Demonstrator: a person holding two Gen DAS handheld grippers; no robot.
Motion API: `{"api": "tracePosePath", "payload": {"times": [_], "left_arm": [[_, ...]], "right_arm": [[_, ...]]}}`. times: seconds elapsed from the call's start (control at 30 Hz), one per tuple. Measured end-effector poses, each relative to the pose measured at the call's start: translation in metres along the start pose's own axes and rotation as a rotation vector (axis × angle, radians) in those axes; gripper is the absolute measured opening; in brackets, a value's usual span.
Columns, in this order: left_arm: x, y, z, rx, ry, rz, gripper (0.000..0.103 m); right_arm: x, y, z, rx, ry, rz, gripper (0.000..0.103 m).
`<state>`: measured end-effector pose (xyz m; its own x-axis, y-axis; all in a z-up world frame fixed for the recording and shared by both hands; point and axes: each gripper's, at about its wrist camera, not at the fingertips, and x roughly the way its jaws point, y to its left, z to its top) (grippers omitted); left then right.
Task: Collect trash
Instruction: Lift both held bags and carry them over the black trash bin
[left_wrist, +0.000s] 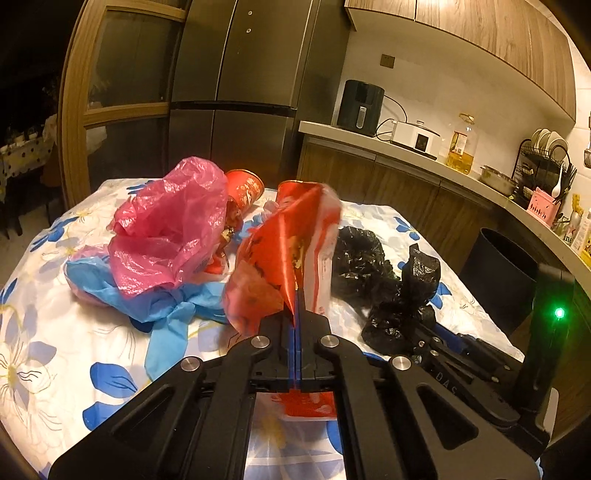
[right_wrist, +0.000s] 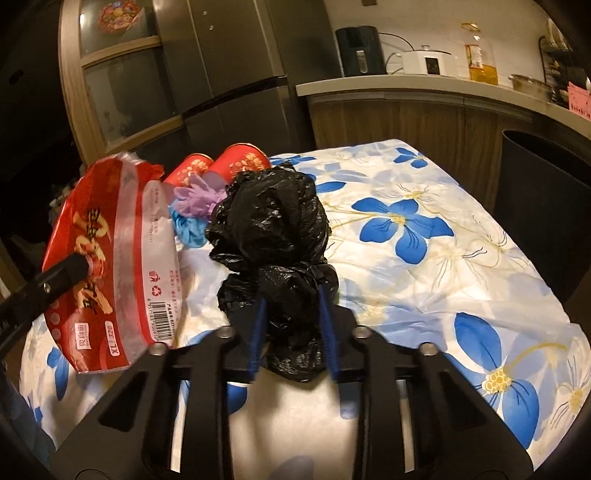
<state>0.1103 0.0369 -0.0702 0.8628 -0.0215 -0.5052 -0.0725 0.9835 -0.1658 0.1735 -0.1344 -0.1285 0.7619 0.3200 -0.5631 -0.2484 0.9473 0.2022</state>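
- The left tool (left_wrist: 297, 295) points forward and somewhat downward over the tabletop (left_wrist: 44, 332), its blue-lined jaws pressed fully together on a fold of the red-and-clear plastic wrapper (left_wrist: 295, 236), which stands up from the jaws at the middle of the left wrist frame.
- In the right wrist frame the same wrapper (right_wrist: 110, 258) hangs at the left, lifted off the floral cloth, with the left tool's black finger (right_wrist: 66, 273) clamped on it.
- The right tool (right_wrist: 291, 295) also tilts downward; its jaws are drawn in on the lower knot of the crumpled black plastic bag (right_wrist: 273, 236), both blue pads against the plastic at centre frame. The bag (left_wrist: 384, 280) shows at the right of the left wrist frame.
- Other trash lies on the far left part of the tabletop: a pink plastic bag (left_wrist: 170, 225), blue gloves (left_wrist: 162, 306), a purple glove (right_wrist: 195, 195) and two red paper cups (right_wrist: 240, 162).
- The right half of the floral cloth (right_wrist: 424, 229) is open, running to the tabletop's right edge.
- Beyond that edge, at the right of both frames, stands a dark waste bin (left_wrist: 502, 273) below the kitchen counter (left_wrist: 406, 147).
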Motion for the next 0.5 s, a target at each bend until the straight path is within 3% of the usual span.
{"api": "tracePosePath", "payload": {"times": [0.13, 0.5], "left_arm": [[-0.007, -0.006, 0.003, 0.012, -0.020, 0.000, 0.000], [-0.029, -0.041, 0.021, 0.048, -0.087, -0.052, 0.000]], "right_arm": [[-0.016, -0.002, -0.001, -0.004, -0.047, -0.017, 0.010], [-0.090, -0.029, 0.008, 0.024, -0.184, -0.063, 0.010]]}}
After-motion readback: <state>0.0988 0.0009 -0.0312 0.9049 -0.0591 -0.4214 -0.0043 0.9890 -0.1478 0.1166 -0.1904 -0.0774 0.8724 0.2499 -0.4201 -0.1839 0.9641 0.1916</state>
